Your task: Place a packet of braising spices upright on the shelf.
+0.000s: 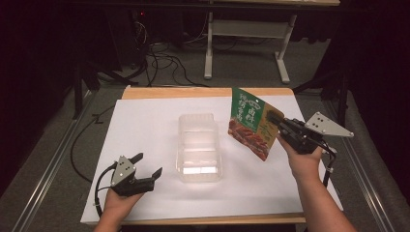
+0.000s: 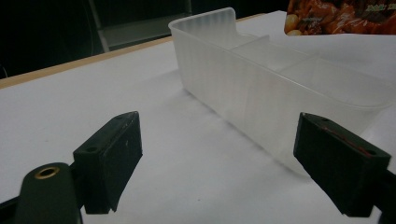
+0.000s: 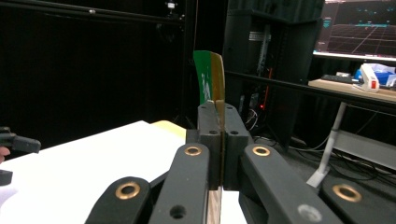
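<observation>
A clear plastic container (image 1: 199,147) lies in the middle of the white table; in the left gripper view its ribbed wall (image 2: 243,93) stands just ahead of the jaws. My left gripper (image 1: 147,169) rests near the table's front left, open, with nothing between its fingers (image 2: 112,158). My right gripper (image 1: 274,119) is raised to the right of the container and shut on the edge of a green and brown snack pouch (image 1: 251,123). In the right gripper view the pouch (image 3: 211,77) rises edge-on from between the closed jaws. A corner of the pouch (image 2: 341,16) hangs beyond the container.
A wooden strip (image 1: 203,92) borders the white table top (image 1: 145,125) at the back. Cables (image 1: 164,63) and a white frame (image 1: 246,29) lie on the floor beyond. A monitor (image 3: 359,28) and a desk stand far off at the right.
</observation>
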A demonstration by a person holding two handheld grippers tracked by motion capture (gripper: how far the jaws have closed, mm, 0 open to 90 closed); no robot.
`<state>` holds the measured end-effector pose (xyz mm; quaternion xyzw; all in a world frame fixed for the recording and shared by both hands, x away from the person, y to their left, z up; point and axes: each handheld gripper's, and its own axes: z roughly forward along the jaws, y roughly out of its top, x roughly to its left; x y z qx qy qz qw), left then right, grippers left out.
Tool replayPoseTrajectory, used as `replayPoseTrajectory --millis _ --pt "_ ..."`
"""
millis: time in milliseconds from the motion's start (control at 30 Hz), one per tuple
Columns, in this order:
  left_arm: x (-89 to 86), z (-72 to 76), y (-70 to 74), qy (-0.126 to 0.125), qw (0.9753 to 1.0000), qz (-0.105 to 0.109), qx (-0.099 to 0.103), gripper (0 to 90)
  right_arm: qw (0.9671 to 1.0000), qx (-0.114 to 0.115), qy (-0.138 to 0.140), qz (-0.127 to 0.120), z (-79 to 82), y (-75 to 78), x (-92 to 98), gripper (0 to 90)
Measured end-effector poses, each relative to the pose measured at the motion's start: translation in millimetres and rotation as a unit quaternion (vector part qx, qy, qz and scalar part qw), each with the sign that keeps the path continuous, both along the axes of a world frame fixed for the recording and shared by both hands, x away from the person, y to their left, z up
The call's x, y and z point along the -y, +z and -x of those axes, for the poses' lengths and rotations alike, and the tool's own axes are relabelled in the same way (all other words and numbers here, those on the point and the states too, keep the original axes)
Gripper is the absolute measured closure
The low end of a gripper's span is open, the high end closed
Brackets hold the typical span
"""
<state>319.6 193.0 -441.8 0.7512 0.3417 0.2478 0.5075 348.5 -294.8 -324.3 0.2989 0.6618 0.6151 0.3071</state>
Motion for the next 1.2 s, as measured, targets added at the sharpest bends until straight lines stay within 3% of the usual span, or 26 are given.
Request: replayPoseTrajectory --millis 400,567,967,1200 --pt "-0.5 -0.7 -1.5 -0.001 1.0 0.007 -0.004 15.8 0.9999 -0.004 0.012 -0.003 -2.1 4.5 -15.3 90.0" --pt "-3.5 -1.9 -0.2 0.008 0.9994 0.032 -0.013 15.7 0.9999 -0.003 0.013 -0.004 1.1 6.1 -18.6 90.0" --pt "-0.9 -1.0 0.0 0.012 0.9994 0.029 -0.012 15.6 0.9995 0.007 0.025 -0.015 7.5 7.3 -27.7 90.0" --pt "-0.2 -0.9 0.8 0.017 0.9993 0.032 -0.01 15.5 0.9993 0.014 0.036 -0.005 6.4 11.3 -35.3 90.0"
